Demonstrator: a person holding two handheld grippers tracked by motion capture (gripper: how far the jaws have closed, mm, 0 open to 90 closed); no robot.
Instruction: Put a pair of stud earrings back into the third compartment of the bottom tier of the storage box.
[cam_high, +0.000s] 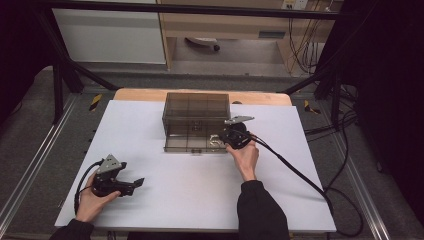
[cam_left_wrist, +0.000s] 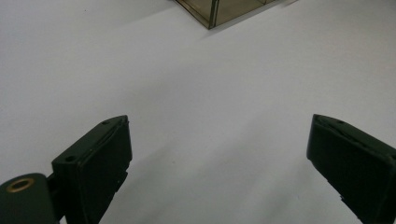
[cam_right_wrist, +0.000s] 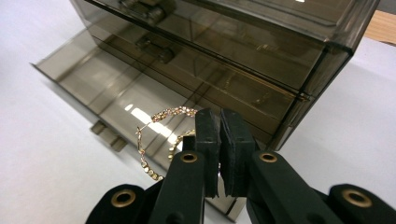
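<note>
My right gripper (cam_right_wrist: 219, 126) has its jaws clamped together on a gold rhinestone hoop earring (cam_right_wrist: 154, 140). In the right gripper view the hoop projects from the pads toward 9 o'clock, its ring hanging free of the jaws, with only its near edge pinched between them. The hoop sits above the open bottom drawer (cam_right_wrist: 107, 88) of the smoked transparent drawer organiser (cam_right_wrist: 261, 60); whether it touches the drawer floor cannot be told. The drawer is pulled out toward me, and its dividers show through the tinted walls.

In the high view my right gripper (cam_high: 226, 138) is at the right front corner of the organiser (cam_high: 196, 107), over the right end of the drawer (cam_high: 190, 142).

My left gripper (cam_left_wrist: 217, 154) has its jaws wide apart with nothing between them. In the high view it (cam_high: 136, 185) rests on the white table surface (cam_high: 190, 190) at about 7 o'clock from the organiser, well apart from it.
</note>
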